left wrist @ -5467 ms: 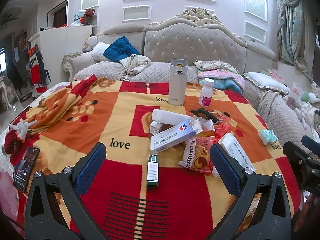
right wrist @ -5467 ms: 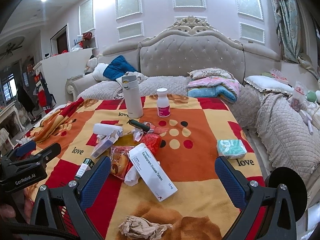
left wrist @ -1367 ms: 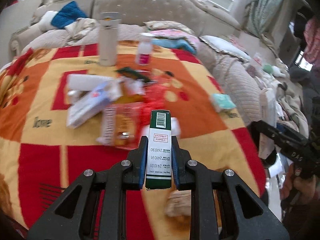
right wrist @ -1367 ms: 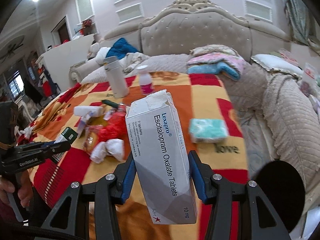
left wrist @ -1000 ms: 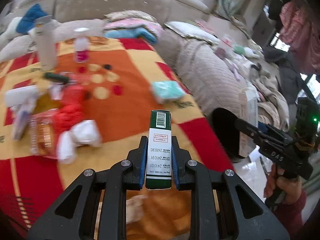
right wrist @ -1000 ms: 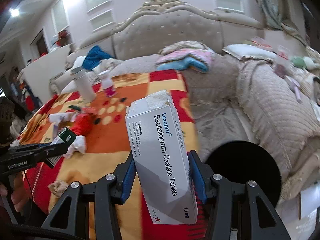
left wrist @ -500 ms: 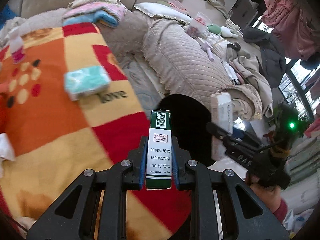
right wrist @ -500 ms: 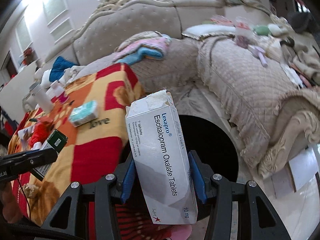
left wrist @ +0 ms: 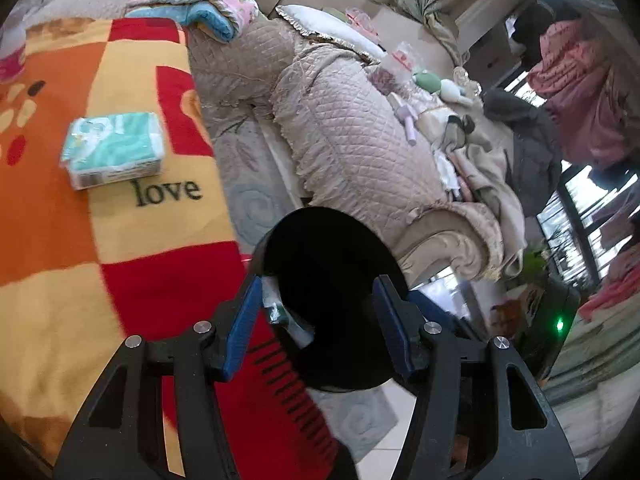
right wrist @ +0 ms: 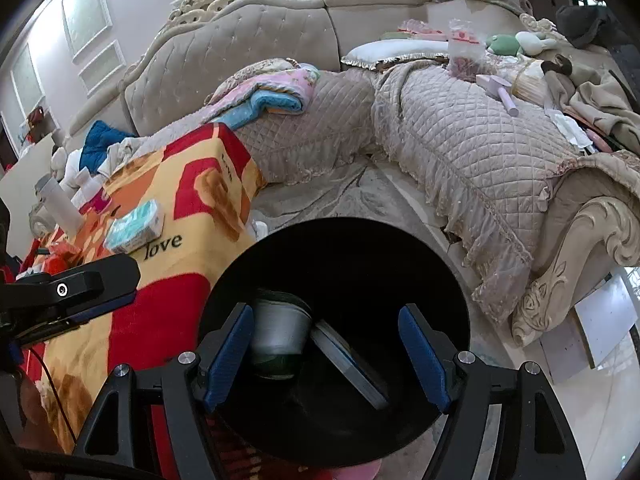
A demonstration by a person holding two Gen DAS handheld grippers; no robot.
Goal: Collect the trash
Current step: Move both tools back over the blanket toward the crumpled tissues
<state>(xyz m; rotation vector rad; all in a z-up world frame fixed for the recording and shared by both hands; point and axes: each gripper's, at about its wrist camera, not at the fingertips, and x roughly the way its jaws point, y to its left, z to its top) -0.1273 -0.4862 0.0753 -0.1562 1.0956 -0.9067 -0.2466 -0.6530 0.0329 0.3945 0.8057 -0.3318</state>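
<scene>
My left gripper (left wrist: 318, 284) hangs over the black round bin (left wrist: 320, 213) beside the bed. Its jaws are opening, and the pads press on nothing. A blurred green and white box (left wrist: 287, 320) drops just past the left pad into the bin. My right gripper (right wrist: 326, 312) is above the same bin (right wrist: 340, 223), its jaws also opening and bare. Below it the white tablet box (right wrist: 347, 362) lies slanted inside the bin, next to a white tub (right wrist: 280, 330). The left gripper (right wrist: 80, 286) shows at the left of the right wrist view.
The red, orange and yellow blanket (left wrist: 80, 240) covers the bed left of the bin, with a teal tissue pack (left wrist: 114, 148) on it. A quilted beige sofa (left wrist: 360, 140) with clutter runs behind and to the right. More litter and a white flask (right wrist: 60, 204) lie far left.
Both grippers have opened over the bin and let go. The green box has left the left jaws and the white tablet box has fallen from the right jaws into the bin.
</scene>
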